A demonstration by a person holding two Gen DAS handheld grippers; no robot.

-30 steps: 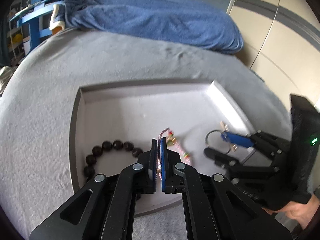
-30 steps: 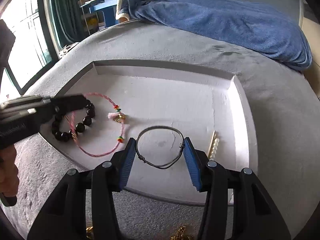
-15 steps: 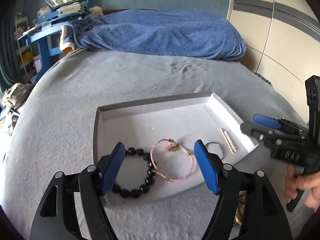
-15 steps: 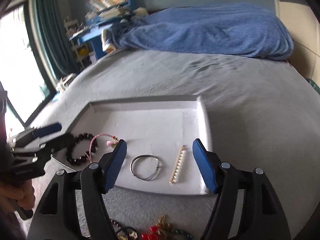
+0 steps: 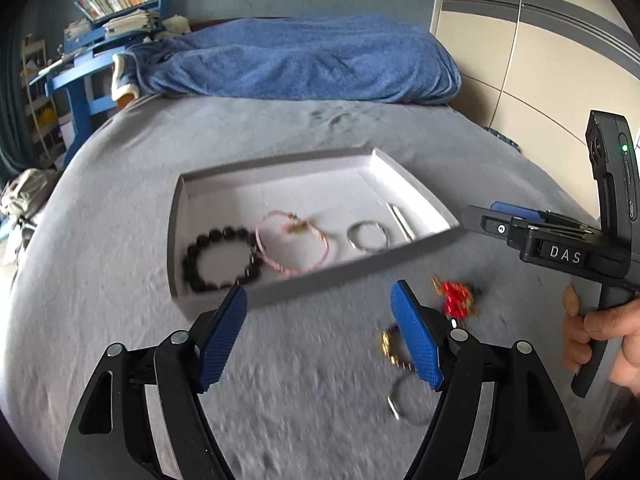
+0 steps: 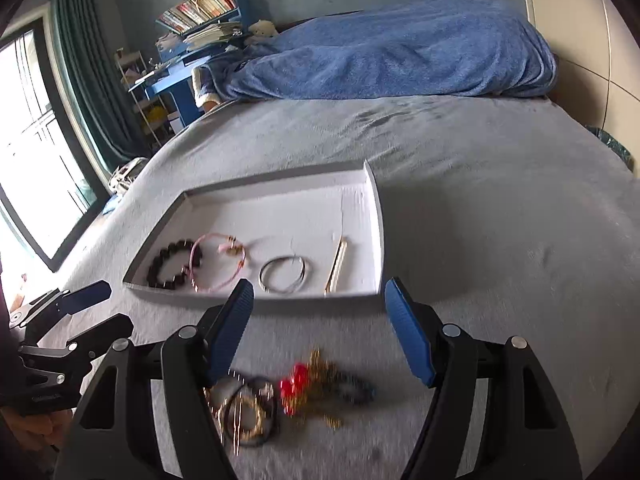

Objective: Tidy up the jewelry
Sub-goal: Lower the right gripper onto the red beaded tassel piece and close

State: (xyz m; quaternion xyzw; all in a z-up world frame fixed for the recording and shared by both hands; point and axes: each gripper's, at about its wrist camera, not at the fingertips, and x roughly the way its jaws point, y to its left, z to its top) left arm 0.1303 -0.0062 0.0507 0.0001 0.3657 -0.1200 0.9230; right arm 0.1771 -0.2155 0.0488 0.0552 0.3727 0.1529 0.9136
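Note:
A shallow white tray lies on the grey bed. In it lie a black bead bracelet, a pink cord bracelet, a thin metal bangle and a pearl bar. A loose pile of jewelry with red beads and rings lies on the bed in front of the tray. My left gripper is open and empty above the bed. My right gripper is open and empty above the pile.
A blue blanket lies across the far end of the bed. A blue desk with books stands at the far left, a window beside it. A cream wardrobe is at the right.
My left gripper let go of the pink bracelet in the tray and opened. Both grippers pulled back from the tray toward the loose pile on the bed.

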